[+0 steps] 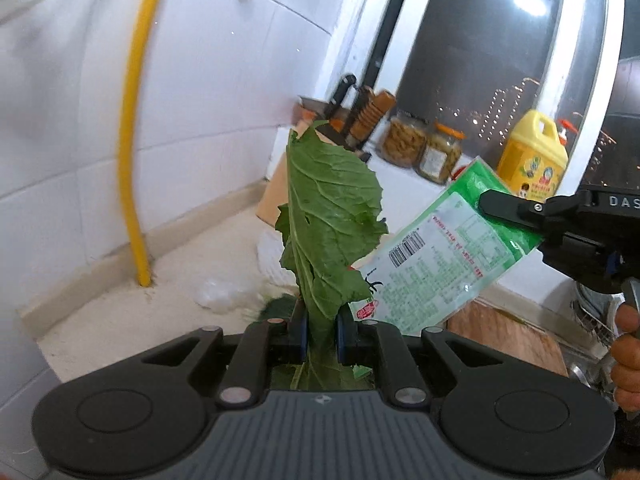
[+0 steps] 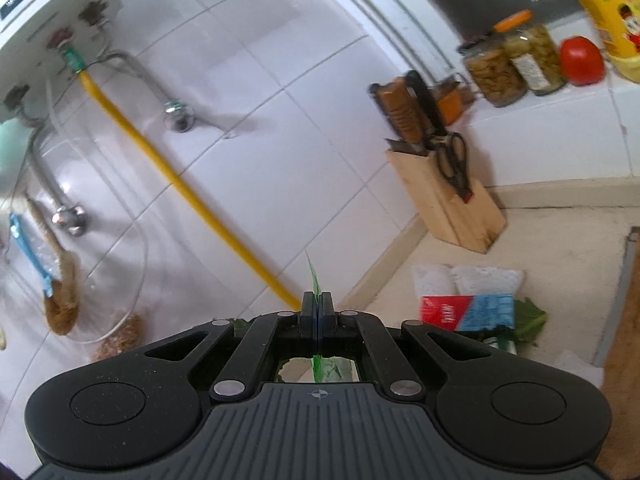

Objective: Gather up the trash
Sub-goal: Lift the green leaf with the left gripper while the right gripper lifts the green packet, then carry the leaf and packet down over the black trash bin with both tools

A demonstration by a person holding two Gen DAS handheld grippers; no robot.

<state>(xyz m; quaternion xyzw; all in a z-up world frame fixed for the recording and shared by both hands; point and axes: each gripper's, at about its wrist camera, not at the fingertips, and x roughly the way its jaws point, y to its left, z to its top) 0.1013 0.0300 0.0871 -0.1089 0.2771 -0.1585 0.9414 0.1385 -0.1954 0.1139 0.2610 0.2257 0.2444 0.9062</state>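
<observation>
My left gripper [image 1: 322,328] is shut on the stalk of a large green vegetable leaf [image 1: 328,220], which stands upright above the counter. At the right of the left wrist view, my right gripper [image 1: 486,206] pinches the top of a green and white plastic food packet [image 1: 436,264], which hangs down slantwise. In the right wrist view the right gripper [image 2: 318,312] is shut with only a thin green edge of the packet [image 2: 314,276] poking out between its pads. More trash lies on the counter: a red and blue wrapper [image 2: 466,312], leaf scraps [image 2: 528,320] and a crumpled clear plastic piece [image 1: 222,294].
A wooden knife block [image 2: 452,204] with knives and scissors stands in the corner. Jars [image 2: 516,62], a tomato [image 2: 581,60] and a yellow oil bottle [image 1: 532,156] sit on the sill. A yellow pipe [image 1: 134,140] runs down the tiled wall. A cutting board [image 1: 504,336] lies at right, white cloths [image 2: 468,278] beside the wrapper.
</observation>
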